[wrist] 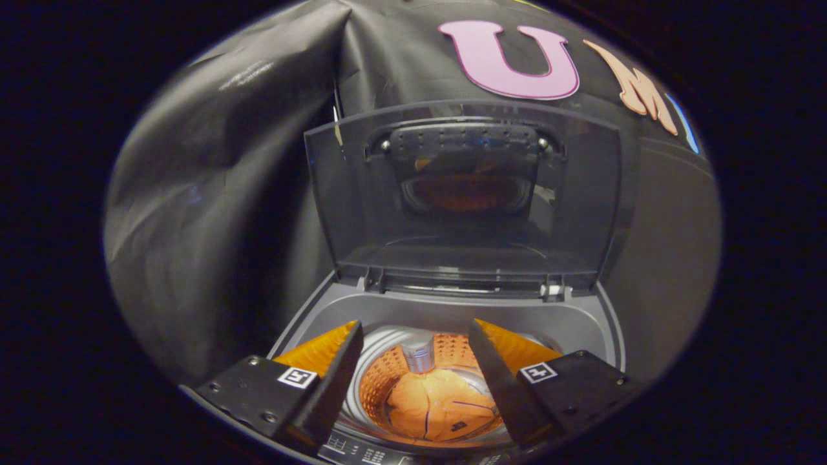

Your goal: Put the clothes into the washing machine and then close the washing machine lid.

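I look down into a grey top-loading washing machine (452, 310). Its transparent lid (465, 194) stands upright at the back, fully raised on its hinges. An orange garment (439, 407) lies crumpled at the bottom of the drum (381, 381), below a grey centre post (418, 354). My gripper (413, 336) hovers over the drum opening, open, with nothing between its fingers. The two black fingers (336, 374) with orange outer faces frame the drum on either side, well apart from the garment.
Black cloth (213, 194) hangs behind and to both sides of the machine. The control panel (362, 452) with buttons runs along the machine's near edge, just under the fingers. The lid's dark handle recess (465, 148) sits near its top edge.
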The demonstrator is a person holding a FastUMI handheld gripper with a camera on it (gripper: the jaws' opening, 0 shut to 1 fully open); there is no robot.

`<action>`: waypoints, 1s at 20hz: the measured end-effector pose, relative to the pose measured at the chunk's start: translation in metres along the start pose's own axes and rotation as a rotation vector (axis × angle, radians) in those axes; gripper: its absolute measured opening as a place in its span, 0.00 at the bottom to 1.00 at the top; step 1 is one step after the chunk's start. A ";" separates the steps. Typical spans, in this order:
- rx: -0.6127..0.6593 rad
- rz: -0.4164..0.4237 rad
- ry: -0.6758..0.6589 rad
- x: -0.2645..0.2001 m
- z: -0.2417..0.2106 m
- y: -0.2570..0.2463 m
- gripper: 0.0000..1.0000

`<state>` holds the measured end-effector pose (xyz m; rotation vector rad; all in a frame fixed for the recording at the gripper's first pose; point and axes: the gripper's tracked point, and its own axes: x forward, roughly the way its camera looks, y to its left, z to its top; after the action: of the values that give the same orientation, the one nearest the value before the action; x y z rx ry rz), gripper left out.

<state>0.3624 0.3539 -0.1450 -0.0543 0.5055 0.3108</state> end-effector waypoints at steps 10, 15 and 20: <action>0.018 -0.062 -0.172 -0.037 0.115 -0.013 0.98; 0.083 -0.065 -0.283 -0.045 0.177 -0.011 0.97; 0.115 -0.081 -0.480 -0.055 0.236 -0.014 0.97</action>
<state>0.4311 0.3552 0.0878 0.1100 0.0439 0.2046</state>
